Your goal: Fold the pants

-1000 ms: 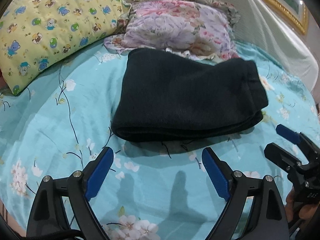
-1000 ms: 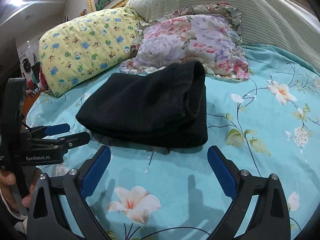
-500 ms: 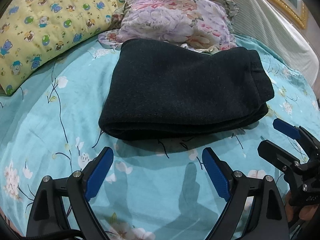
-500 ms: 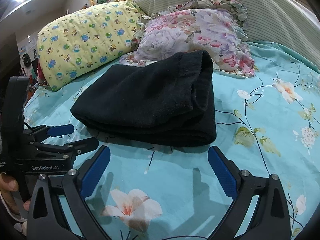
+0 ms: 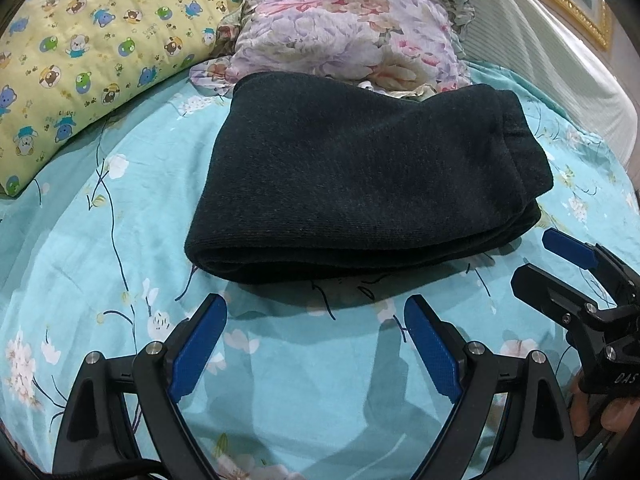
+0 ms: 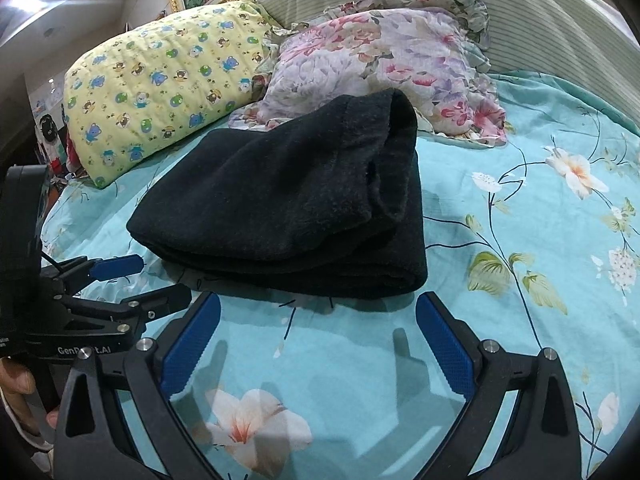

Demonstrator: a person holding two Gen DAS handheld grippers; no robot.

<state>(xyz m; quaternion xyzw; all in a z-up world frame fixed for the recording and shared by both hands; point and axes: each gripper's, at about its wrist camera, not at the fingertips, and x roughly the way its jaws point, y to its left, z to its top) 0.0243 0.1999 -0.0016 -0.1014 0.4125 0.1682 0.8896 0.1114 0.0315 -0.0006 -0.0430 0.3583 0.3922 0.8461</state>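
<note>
Pants (image 5: 360, 184), black and folded into a thick bundle, lie mid-bed against the floral pillow (image 5: 344, 36). Left gripper (image 5: 316, 312) and right gripper (image 6: 318, 308) stand spread, empty; a careless nudge could spill the loose upper layers.

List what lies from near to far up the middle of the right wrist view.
right gripper → floral bedsheet → folded black pants → floral pillow → striped headboard

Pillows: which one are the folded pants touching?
The floral pillow; the black pants lie against its front edge, while the yellow bear-print pillow sits apart.
</note>
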